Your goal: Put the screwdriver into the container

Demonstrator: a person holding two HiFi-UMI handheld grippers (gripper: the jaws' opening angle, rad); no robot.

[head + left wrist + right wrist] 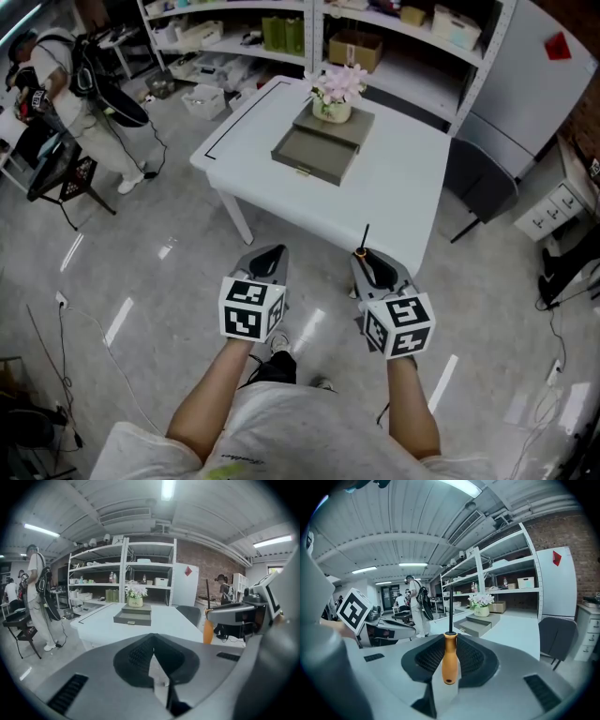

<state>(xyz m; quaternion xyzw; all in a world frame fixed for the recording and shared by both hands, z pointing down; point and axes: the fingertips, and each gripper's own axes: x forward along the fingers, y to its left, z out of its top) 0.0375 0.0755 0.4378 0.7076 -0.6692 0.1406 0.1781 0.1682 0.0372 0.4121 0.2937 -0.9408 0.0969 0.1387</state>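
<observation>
**Screwdriver in the grip, container not yet reached**

Transport is judged to be the step in hand. The orange-handled screwdriver with a black shaft (pixel 449 660) is clamped by its handle between the pads of the right tongs (pixel 450 638), with the shaft pointing forward and away from the person. The left tongs (pixel 153 634) are closed with their tips together, and nothing is carried in them. Both are held low in front of the person, short of the near edge of the white bench (pixel 398 192).

The grey drawer-style container (pixel 315 154) lies toward the far side of the bench, well apart from the screwdriver. Its shallow tray is drawn out toward the person. A small cream pot of pink flowers (pixel 333 101) stands on its top, behind the tray.

For the next move, the right tongs would need to be carried forward over the bench. The screwdriver would then need to be brought level above the open tray, clear of the flower pot, and lowered inside before the grip is released.
</observation>
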